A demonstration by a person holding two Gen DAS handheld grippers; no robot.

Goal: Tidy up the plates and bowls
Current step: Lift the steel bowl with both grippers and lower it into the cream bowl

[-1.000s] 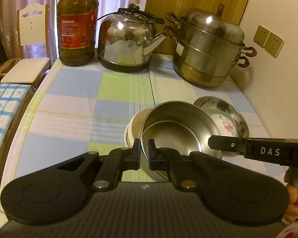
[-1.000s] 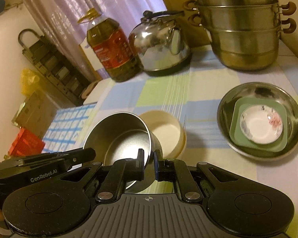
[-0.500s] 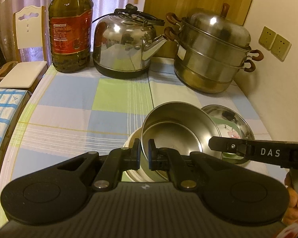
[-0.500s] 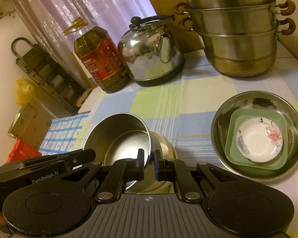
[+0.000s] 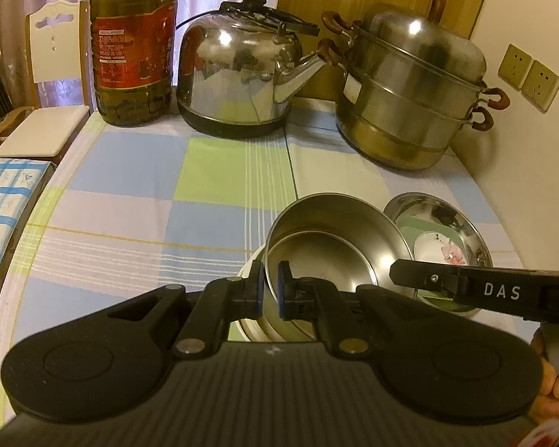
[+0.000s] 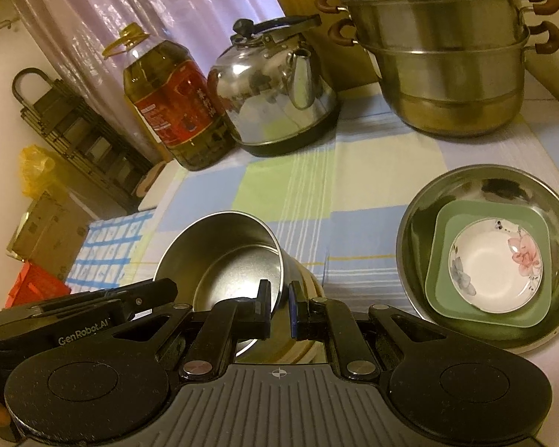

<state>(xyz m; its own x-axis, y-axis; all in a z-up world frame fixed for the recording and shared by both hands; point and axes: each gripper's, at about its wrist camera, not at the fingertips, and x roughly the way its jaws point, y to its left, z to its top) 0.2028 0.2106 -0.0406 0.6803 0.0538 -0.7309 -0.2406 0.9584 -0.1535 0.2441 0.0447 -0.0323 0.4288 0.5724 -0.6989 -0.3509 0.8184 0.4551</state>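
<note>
Between the fingers of both grippers sits the steel bowl's (image 5: pixel 339 246) rim: the left gripper (image 5: pixel 269 290) is clamped on its near left edge, the right gripper (image 6: pixel 279 307) on its right edge. Plain brushed metal and deep, it hangs tilted over a cream bowl (image 6: pixel 309 287). Beside it a steel basin (image 6: pixel 492 186) holds a green dish (image 6: pixel 447 290) and a flowered saucer (image 6: pixel 495 264).

An oil bottle (image 5: pixel 132 43), a steel kettle (image 5: pixel 238 74) and a stacked steamer pot (image 5: pixel 410 97) line the checked tablecloth's (image 5: pixel 149 193) far edge; a white chair (image 5: pixel 44 111) stands beyond
</note>
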